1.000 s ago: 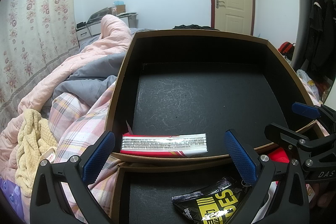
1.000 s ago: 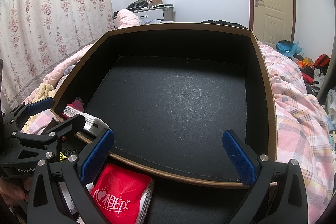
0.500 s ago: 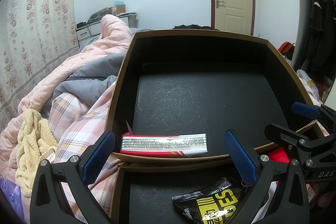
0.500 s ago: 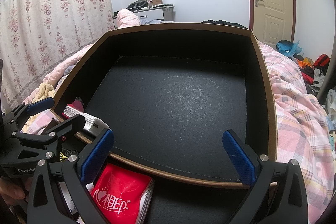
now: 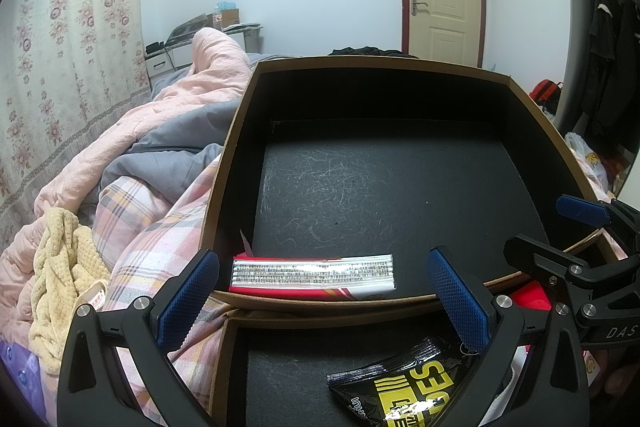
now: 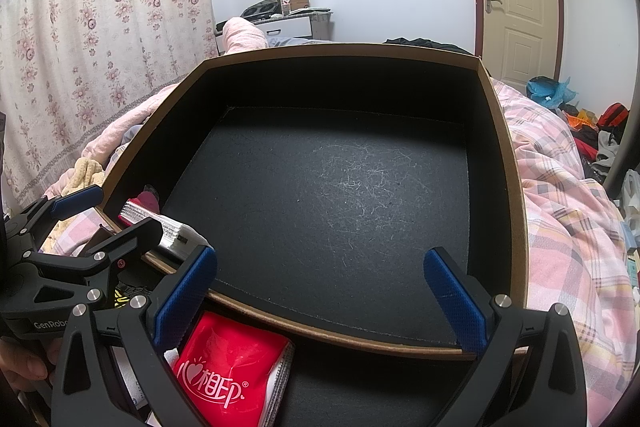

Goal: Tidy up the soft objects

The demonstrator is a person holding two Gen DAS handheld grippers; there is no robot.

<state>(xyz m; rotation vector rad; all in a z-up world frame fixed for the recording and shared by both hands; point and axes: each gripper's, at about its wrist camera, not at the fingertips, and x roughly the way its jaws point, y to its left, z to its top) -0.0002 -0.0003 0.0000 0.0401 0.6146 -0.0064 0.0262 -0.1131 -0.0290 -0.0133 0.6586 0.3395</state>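
Both pairs of jaws stand wide open and hold nothing. The left gripper hangs over the near wall of a large black-lined box that sits on a bed with a pink plaid cover. A long red and silver packet lies flat inside that box, against its near wall at the left corner — it sits between the two blue pads in this view, but ahead of them and not touched. Nearer the camera, a second, lower box holds a black and yellow sachet, which lies below the right pad.

The right gripper hovers over the same near wall, further right. Beneath its left pad lies a red tissue pack with white characters, in the lower box, clear of the jaws. The left gripper shows at the left edge — a hand is partly visible behind it. A cream knitted cloth is heaped on the bed, left of the boxes
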